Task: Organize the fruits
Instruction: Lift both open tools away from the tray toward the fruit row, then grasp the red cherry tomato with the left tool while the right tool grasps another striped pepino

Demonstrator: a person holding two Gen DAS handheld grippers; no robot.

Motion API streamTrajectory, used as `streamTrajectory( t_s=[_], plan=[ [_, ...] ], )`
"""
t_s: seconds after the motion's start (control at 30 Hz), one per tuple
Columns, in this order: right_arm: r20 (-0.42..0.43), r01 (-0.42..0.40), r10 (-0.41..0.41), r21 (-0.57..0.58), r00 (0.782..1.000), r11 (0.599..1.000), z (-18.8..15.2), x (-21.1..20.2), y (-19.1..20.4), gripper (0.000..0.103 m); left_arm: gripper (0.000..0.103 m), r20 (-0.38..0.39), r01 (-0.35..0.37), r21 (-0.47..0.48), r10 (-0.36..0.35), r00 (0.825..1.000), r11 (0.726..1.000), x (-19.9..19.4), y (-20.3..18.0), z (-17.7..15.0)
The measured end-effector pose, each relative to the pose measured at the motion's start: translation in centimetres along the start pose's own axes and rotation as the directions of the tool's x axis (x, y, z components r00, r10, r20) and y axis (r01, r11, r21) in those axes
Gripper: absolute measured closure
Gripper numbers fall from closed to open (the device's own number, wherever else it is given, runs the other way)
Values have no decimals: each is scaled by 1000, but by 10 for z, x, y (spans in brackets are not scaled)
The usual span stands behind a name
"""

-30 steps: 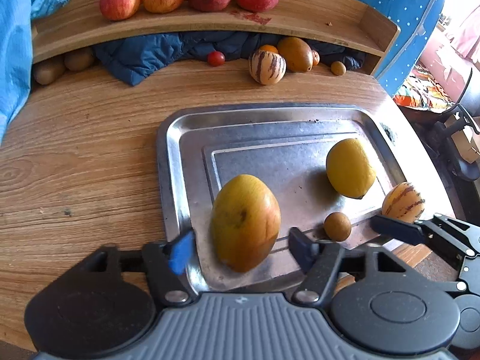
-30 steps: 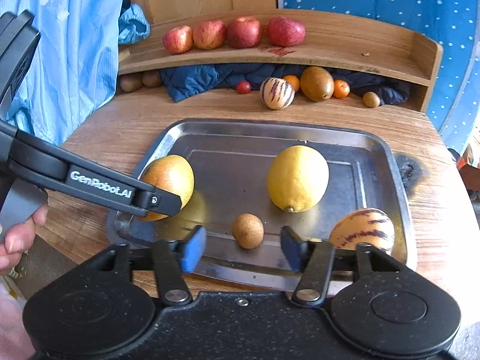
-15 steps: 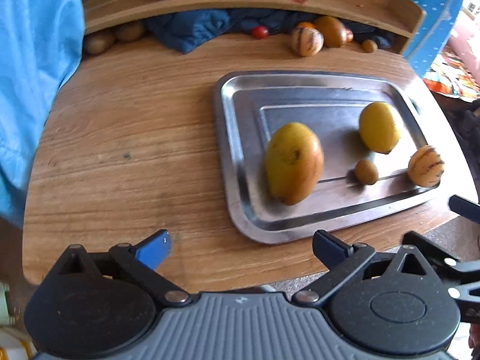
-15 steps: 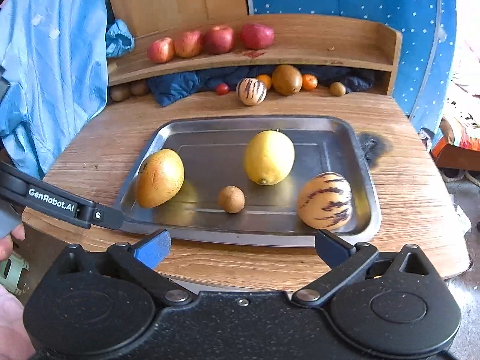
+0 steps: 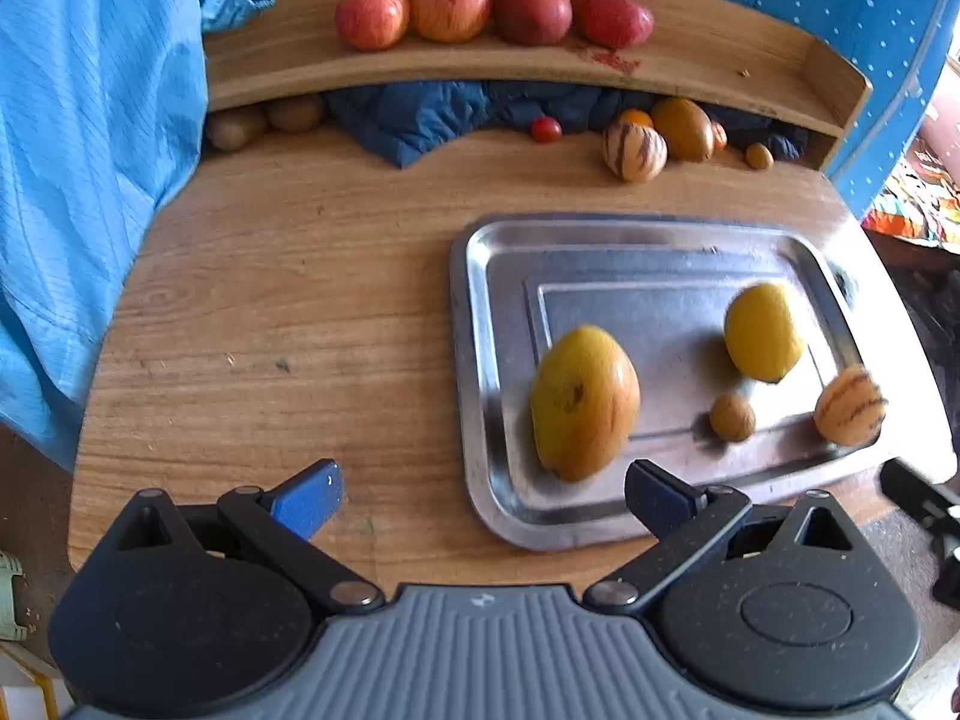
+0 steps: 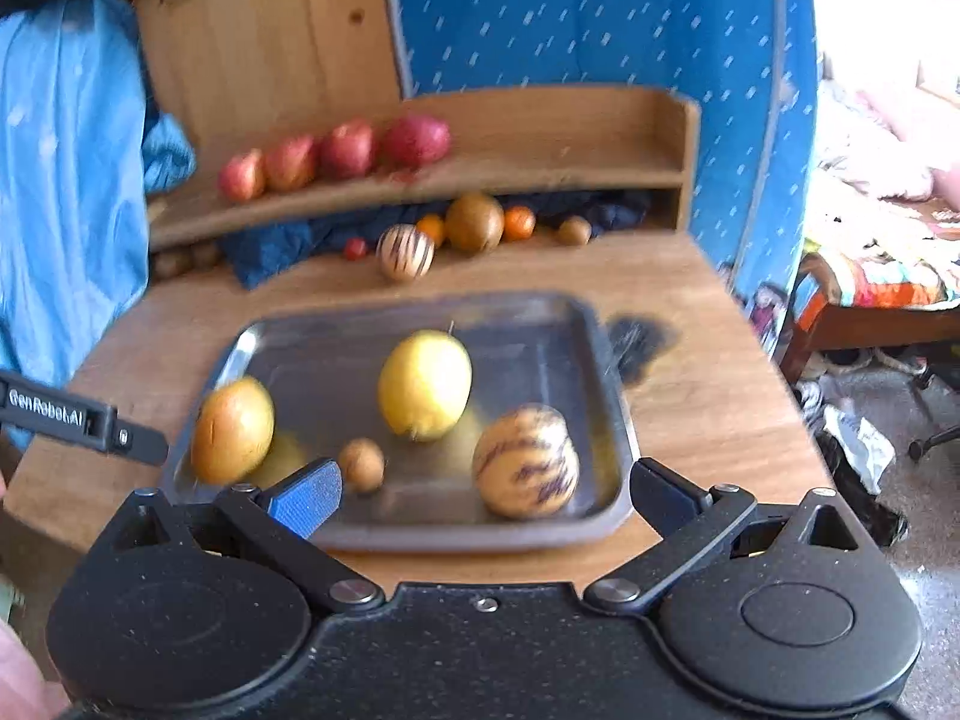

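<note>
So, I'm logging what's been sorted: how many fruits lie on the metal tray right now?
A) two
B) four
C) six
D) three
B: the metal tray holds a mango, a lemon, a small brown fruit and a striped melon.

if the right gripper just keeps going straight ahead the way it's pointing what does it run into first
Most likely the near rim of the metal tray, then the striped fruit, which sits slightly right of centre. The right gripper is open and empty. Depth is hard to judge through the blur.
</note>
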State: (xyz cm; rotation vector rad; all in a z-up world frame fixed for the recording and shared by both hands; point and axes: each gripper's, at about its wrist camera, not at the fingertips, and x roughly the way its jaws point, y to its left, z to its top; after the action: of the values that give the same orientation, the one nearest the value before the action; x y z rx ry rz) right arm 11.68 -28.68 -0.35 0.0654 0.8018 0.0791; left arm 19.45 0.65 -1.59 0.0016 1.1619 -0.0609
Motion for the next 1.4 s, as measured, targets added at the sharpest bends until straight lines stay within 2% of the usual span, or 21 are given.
streamTrajectory(
  t_s=[0.13,0.23,0.5,0.87,0.97,1.17,1.4],
  plan=[
    [40,2,-1,-7,999,1000,9,1,-1,1,1,41,-19,-9,20,999,1000,-6,3,11],
    [67,9,-9,3,998,1000,16,4,-1,1,1,43,-32,-27,33,999,999,-5,7,22],
    [84,5,-9,42,996,999,32,25,5,1,1,60,-63,-44,66,996,997,5,9,65],
    [61,43,-43,0,997,999,67,76,24,1,1,67,-20,-70,25,997,997,51,7,132],
    [32,50,-49,-43,998,998,78,95,29,1,1,82,21,-97,-13,997,995,68,9,146],
    [-8,30,-31,-49,1000,998,109,129,31,1,1,42,95,-129,-91,995,987,107,10,172],
    [-142,20,-33,-91,989,996,116,175,40,1,1,-19,126,-160,-131,991,979,151,1,194]
  ],
)
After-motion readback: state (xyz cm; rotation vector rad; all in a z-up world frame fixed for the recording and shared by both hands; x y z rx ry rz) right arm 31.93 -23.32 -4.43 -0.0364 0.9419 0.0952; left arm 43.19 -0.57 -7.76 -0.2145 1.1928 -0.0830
